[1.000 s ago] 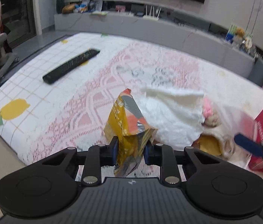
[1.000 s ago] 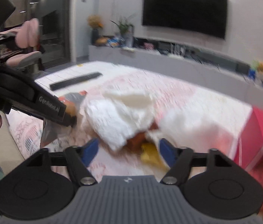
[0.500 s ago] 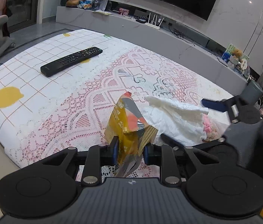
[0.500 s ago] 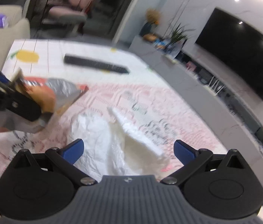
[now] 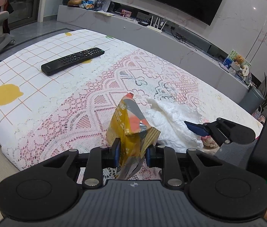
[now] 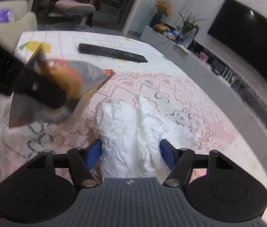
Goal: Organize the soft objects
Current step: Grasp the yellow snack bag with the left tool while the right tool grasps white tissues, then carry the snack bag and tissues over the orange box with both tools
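L gripper (image 5: 131,151) was clamped on a yellow snack bag (image 5: 131,128), held just above the lace cloth (image 5: 72,117). R gripper (image 6: 129,154) straddled the white tissue wad (image 6: 131,132) on the cloth; jaws had just been closing, pads not clearly pressing yet. Best to squeeze wad mid-bulk, not a loose flap, then lift. Something pink behind the wad (image 5: 209,141) stayed mostly hidden; R view blurry. Remote (image 5: 72,60) lay well apart.

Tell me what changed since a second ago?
The right gripper swung over the crumpled white paper, and its jaws have just been closing around it, with the paper between them. The left gripper still pinches the yellow snack bag. The remote stayed put.
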`<state>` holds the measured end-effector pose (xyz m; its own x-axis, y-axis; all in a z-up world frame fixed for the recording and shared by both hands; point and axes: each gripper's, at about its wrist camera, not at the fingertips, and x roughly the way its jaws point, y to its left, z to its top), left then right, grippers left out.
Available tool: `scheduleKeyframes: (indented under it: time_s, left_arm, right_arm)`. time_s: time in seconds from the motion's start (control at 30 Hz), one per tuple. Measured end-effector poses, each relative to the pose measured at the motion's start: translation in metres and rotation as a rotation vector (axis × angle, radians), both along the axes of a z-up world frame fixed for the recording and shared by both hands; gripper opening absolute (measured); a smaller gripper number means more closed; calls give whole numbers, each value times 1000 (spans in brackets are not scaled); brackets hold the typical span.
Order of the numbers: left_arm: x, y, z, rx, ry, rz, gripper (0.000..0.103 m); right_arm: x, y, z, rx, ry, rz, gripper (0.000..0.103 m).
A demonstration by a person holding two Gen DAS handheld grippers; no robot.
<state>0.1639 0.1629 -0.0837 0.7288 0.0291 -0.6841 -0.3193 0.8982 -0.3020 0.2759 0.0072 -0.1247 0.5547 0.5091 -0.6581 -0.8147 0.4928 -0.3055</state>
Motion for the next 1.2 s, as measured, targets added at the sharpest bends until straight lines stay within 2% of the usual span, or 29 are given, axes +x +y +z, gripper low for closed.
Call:
scheduleKeyframes:
  time_s: [0.07, 0.2, 0.23, 0.4, 0.47, 0.7, 1.0, 1.2]
  left_arm:
    - [0, 0, 0, 0, 0, 0, 28]
    - [0, 1, -1, -6, -1, 1, 28]
    - [1, 0, -1, -4, 0, 0, 28]
    - [1, 0, -1, -3, -1, 0, 28]
    - [0, 0, -1, -1, -2, 0, 28]
    - [-2, -1, 2, 11, -14, 8, 28]
    - [-20, -15, 31, 42, -76, -27, 28]
    - [-40, -29, 61, 66, -130, -63, 28]
  right_arm:
    - [8, -4, 6, 45, 65, -28, 61]
    - [26, -15, 15, 148, 203, -92, 47]
    - [28, -16, 16, 159, 220, -102, 45]
    - [28, -19, 19, 210, 263, -161, 18]
    - [26, -23, 21, 241, 271, -199, 15]
    - [15, -41, 44, 366, 270, -256, 12]
    - [-21, -57, 79, 403, 201, -270, 12]
    - [-52, -76, 107, 448, 174, -284, 12]
